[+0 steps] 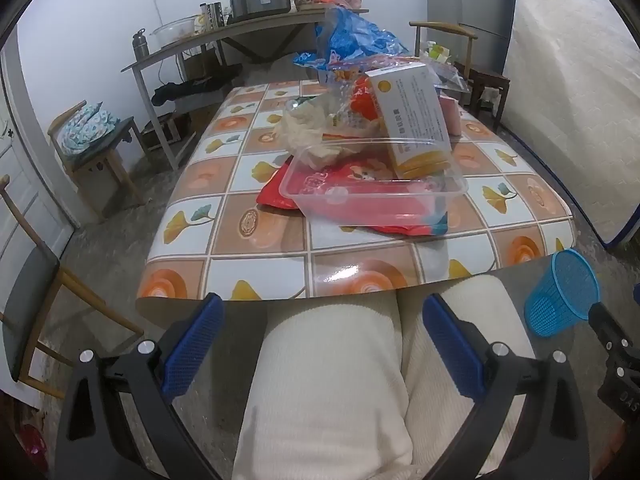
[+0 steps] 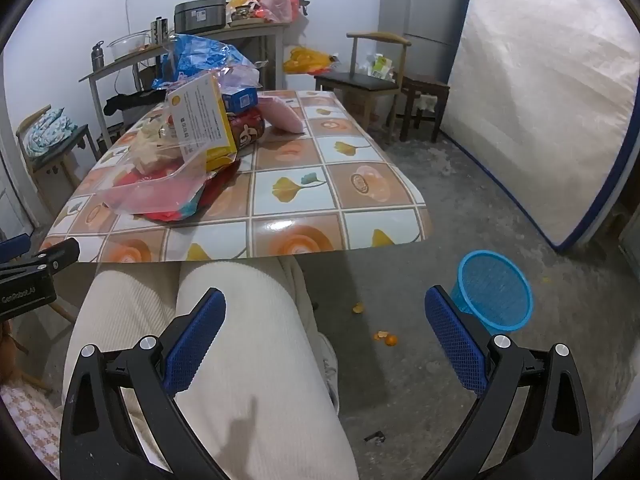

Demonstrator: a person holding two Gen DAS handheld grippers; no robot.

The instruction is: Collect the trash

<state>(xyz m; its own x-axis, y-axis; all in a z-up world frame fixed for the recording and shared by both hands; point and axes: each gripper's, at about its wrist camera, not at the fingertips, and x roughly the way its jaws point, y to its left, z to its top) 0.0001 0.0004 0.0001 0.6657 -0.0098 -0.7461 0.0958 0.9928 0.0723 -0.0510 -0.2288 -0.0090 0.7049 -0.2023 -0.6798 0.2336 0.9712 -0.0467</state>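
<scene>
A heap of trash lies on the tiled-pattern table [image 1: 256,224] [image 2: 304,208]: a clear plastic tub [image 1: 372,188] [image 2: 148,188] on a red wrapper [image 1: 276,196], a yellow and white box [image 1: 416,120] [image 2: 204,120], crumpled pale plastic [image 1: 308,128] and a blue bag [image 1: 348,36] [image 2: 200,56]. A blue mesh bin [image 1: 560,296] [image 2: 494,290] stands on the floor to the right. My left gripper [image 1: 320,340] hangs open over the person's lap, short of the table edge. My right gripper [image 2: 324,336] is open too, above the knee and floor, with nothing between its fingers.
The seated person's cream trousers [image 1: 332,380] [image 2: 224,360] fill the foreground. Orange peel [image 2: 386,338] lies on the floor near the bin. Wooden chairs [image 1: 96,148] [image 2: 368,80], a cluttered side table [image 1: 224,40], a fridge [image 2: 424,16] and a leaning mattress [image 2: 540,112] ring the room.
</scene>
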